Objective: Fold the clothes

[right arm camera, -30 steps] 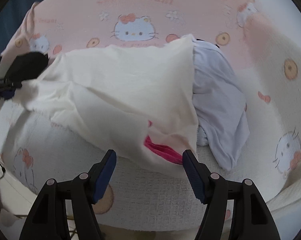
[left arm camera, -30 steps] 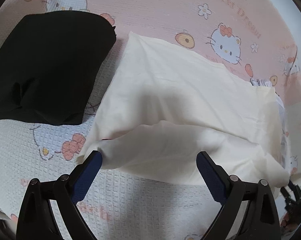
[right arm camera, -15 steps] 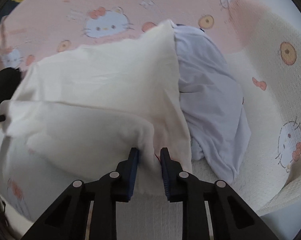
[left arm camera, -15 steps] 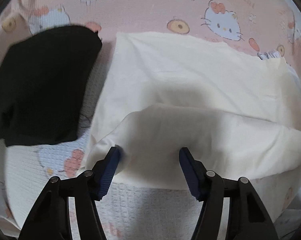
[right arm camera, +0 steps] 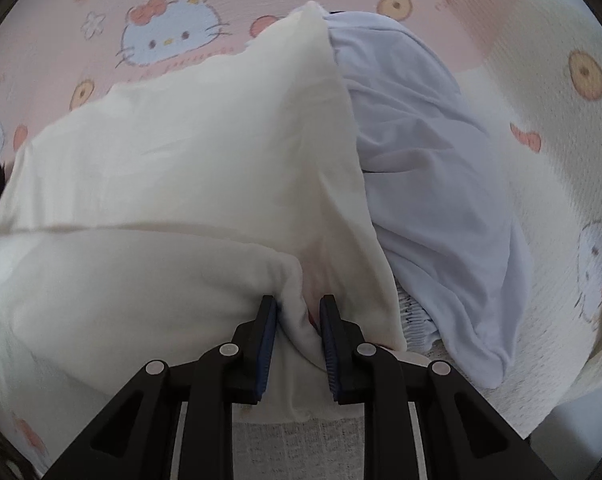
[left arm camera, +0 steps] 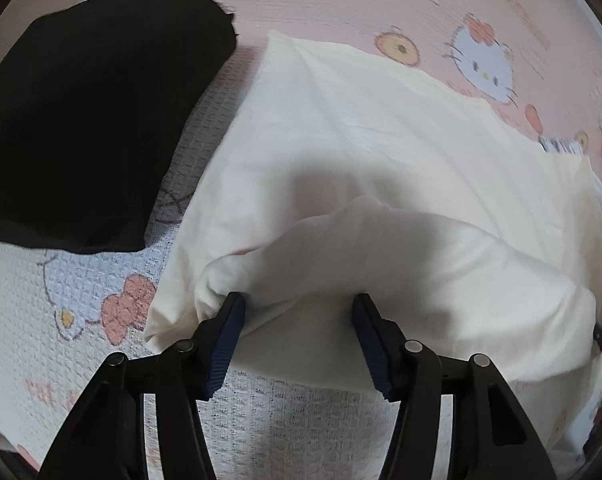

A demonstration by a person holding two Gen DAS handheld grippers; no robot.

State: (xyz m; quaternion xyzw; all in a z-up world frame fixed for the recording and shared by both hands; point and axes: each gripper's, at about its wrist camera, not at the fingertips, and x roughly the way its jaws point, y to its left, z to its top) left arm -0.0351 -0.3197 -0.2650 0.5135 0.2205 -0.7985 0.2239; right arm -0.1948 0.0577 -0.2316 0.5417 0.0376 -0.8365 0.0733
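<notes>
Where clothes lie, cartoon-cat bedspread [left arm camera: 101, 360], pink-and-white

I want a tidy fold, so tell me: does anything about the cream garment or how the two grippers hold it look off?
The grips are uneven. The right gripper pinches a bunched fold of the cream garment; the left gripper, jaws just closing, stands wide with cloth between its pads, unpinched. Something pink shows through by the right grip.

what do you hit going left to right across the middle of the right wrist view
cream garment → pale lavender garment → bare cartoon-cat bedspread
</notes>
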